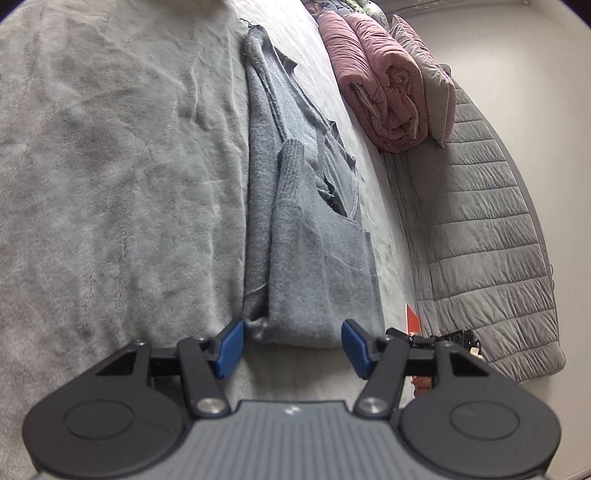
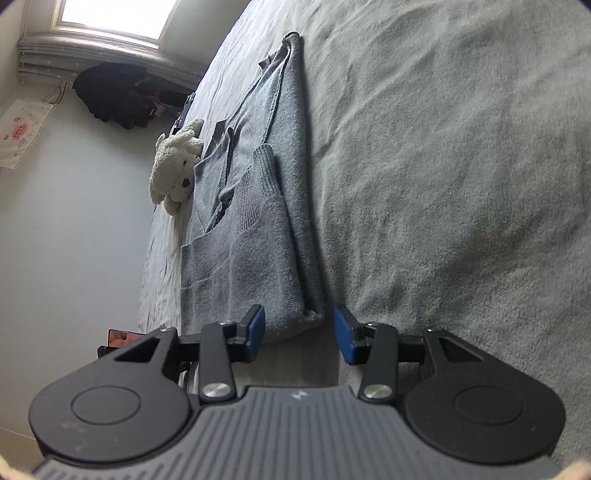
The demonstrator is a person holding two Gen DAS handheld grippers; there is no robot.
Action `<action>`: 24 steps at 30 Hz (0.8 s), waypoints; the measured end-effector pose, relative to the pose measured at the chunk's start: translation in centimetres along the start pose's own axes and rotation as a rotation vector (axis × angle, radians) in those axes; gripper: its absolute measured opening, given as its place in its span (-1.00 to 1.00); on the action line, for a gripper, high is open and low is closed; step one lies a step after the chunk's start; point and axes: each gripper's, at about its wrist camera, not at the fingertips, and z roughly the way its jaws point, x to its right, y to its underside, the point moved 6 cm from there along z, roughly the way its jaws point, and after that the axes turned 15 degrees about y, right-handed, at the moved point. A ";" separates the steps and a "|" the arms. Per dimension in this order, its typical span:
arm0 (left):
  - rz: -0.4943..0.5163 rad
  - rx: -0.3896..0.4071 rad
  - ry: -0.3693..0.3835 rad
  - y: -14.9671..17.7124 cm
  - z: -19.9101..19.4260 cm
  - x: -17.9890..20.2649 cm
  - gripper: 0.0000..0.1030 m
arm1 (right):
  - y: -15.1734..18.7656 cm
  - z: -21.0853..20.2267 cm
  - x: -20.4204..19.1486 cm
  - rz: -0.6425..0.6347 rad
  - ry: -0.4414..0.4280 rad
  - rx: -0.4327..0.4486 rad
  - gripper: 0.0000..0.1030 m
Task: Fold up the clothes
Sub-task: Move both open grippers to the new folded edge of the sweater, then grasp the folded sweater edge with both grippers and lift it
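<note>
Two claws stand parted over one grey knit sweater on a bed, each at a near corner of it.

From the left wrist view, the grey fleece bed cover (image 1: 110, 177) fills the left side. Next comes the sweater (image 1: 314, 258), folded lengthwise into a long narrow strip running away from the camera, with a ribbed cuff (image 1: 291, 166) lying on top of its middle. The left claw (image 1: 293, 345) is released: its blue pads (image 1: 229, 347) stand wide apart, one at each side of the sweater's near end, and they do not press on the cloth. Right of the sweater lie a rolled pink quilt (image 1: 376, 88) and a grey quilted cover (image 1: 487, 236) against the wall.

From the right wrist view, a pale wall with a window (image 2: 110, 18) is at the far left, then a white plush toy (image 2: 177, 166) just beside the sweater's left edge. The sweater (image 2: 251, 258) lies flat on the bed cover (image 2: 461, 184), its folded edge on the right. The right claw (image 2: 299, 332) is also released, its pads (image 2: 256, 328) apart around the near right corner of the sweater, gripping nothing.
</note>
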 end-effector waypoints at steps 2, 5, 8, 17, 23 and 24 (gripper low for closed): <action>-0.003 0.003 0.007 -0.3 0.2 -0.1 0.16 | -0.1 0.2 -0.2 -0.005 -0.011 -0.007 -0.11; -0.008 0.013 0.021 -0.5 0.6 -0.3 0.13 | -0.4 0.7 -0.3 -0.004 -0.032 -0.014 -0.11; -0.005 0.017 0.025 -0.8 1.0 -0.5 0.07 | -0.6 1.0 -0.5 -0.008 -0.046 -0.015 -0.11; 0.044 0.025 0.007 -1.2 2.5 -0.8 -0.25 | -1.1 2.3 -1.9 -0.031 -0.079 -0.011 -0.12; 0.032 0.068 -0.002 -1.1 2.8 -1.3 -0.66 | -1.1 2.6 -1.6 -0.027 -0.100 -0.003 -0.51; 0.027 0.080 0.002 -1.0 2.8 -1.4 -0.70 | -1.0 2.7 -1.5 -0.017 -0.110 -0.001 -0.60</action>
